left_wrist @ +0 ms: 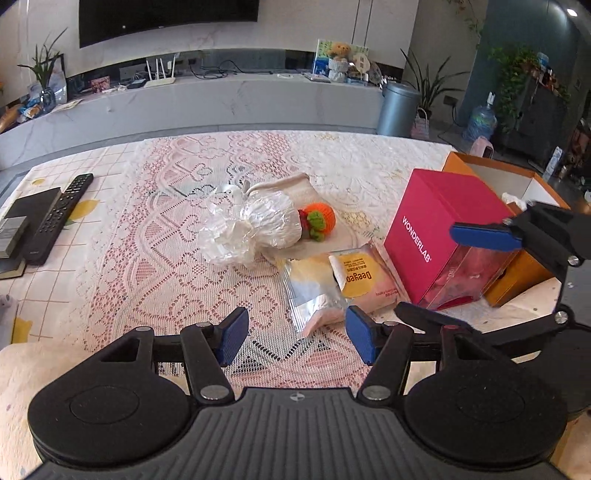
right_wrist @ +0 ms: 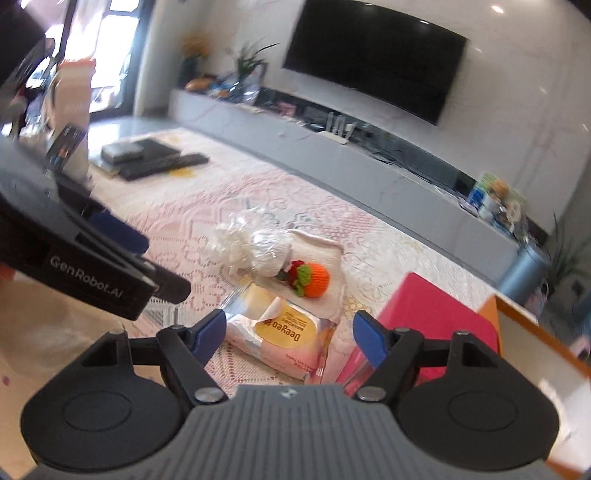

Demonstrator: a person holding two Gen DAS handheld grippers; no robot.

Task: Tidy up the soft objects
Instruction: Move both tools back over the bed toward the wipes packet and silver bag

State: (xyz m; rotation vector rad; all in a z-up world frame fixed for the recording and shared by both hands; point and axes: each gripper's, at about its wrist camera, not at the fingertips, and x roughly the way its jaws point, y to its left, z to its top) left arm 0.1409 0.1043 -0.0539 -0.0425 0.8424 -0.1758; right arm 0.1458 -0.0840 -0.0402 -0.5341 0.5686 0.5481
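I am working over a table covered with a pink-and-white lace cloth [left_wrist: 177, 236], in a living room with a dark television [left_wrist: 166, 14] on the wall above a long grey cabinet [left_wrist: 207, 99].

My left gripper [left_wrist: 297, 338] hangs low over the cloth with its blue pads spread wide and nothing between them; a clear foil-edged packet [left_wrist: 314, 291] lies just ahead of the gap. My right gripper [right_wrist: 290, 336] is also spread wide and grips nothing, and the pink wet-wipe pack [right_wrist: 286, 339] labelled Deeyeo lies on the cloth between and just beyond its fingers. I cannot tell whether the pads touch it. In the left view the same pack [left_wrist: 365, 278] rests against the foot of a magenta WONDERLAB box [left_wrist: 443, 236], overlapping the packet.

Further out, a bundle of crinkled white plastic wrap [left_wrist: 247, 229] lies on a folded white cloth [left_wrist: 295, 184], with a knitted orange fruit toy [left_wrist: 319, 218] with green and red leaves touching its right end. Behind the magenta box stands an open orange box [left_wrist: 517, 181] with a white interior. At the far left edge of the table, a black remote control [left_wrist: 59, 218] lies beside a dark flat box [left_wrist: 33, 206].
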